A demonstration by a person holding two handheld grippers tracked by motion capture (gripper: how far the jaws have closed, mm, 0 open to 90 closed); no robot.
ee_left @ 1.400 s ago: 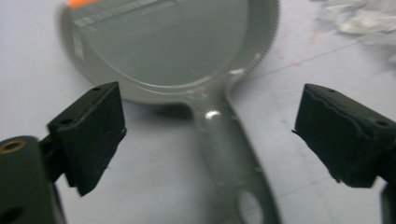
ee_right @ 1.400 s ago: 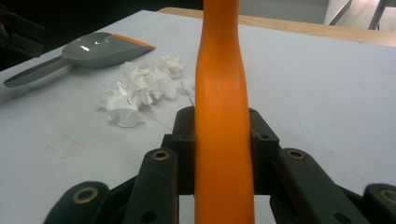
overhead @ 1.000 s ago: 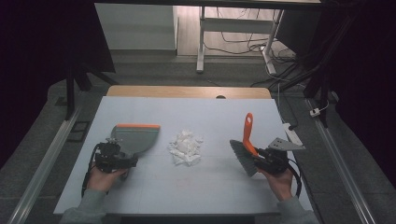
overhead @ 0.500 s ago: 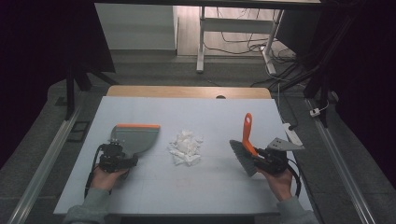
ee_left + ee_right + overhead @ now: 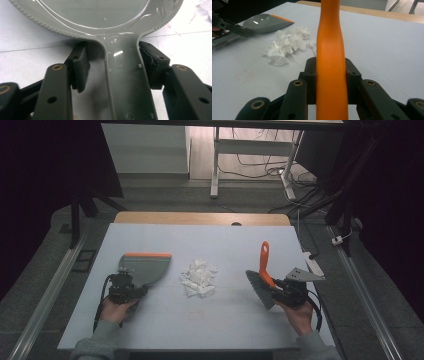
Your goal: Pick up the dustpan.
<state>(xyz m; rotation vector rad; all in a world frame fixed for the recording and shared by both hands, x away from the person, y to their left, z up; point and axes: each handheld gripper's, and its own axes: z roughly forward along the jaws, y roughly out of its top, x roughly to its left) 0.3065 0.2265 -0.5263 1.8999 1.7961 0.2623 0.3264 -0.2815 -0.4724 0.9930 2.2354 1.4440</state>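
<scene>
A grey dustpan [image 5: 145,267] with an orange front lip lies flat at the table's left. Its handle [image 5: 122,80] runs between the jaws of my left gripper [image 5: 126,282] [image 5: 115,57]. Those jaws have just been closing. One pad [image 5: 150,60] meets the handle's edge, while the other pad [image 5: 81,65] stands a little off it. My right gripper [image 5: 276,286] [image 5: 329,72] is shut on the orange handle [image 5: 329,45] of a hand brush [image 5: 263,262], with the dark bristles [image 5: 259,290] turned toward the table's middle. A pile of crumpled white paper [image 5: 199,277] [image 5: 287,45] lies between dustpan and brush.
The white table top [image 5: 210,330] has bare room in front of and behind the pile. A wooden strip [image 5: 200,218] edges its far side. A metal rail [image 5: 47,295] runs along the left and another along the right.
The left gripper's jaws have drawn in around the dustpan's handle. Both hands, the brush and the paper pile stay where they were.
</scene>
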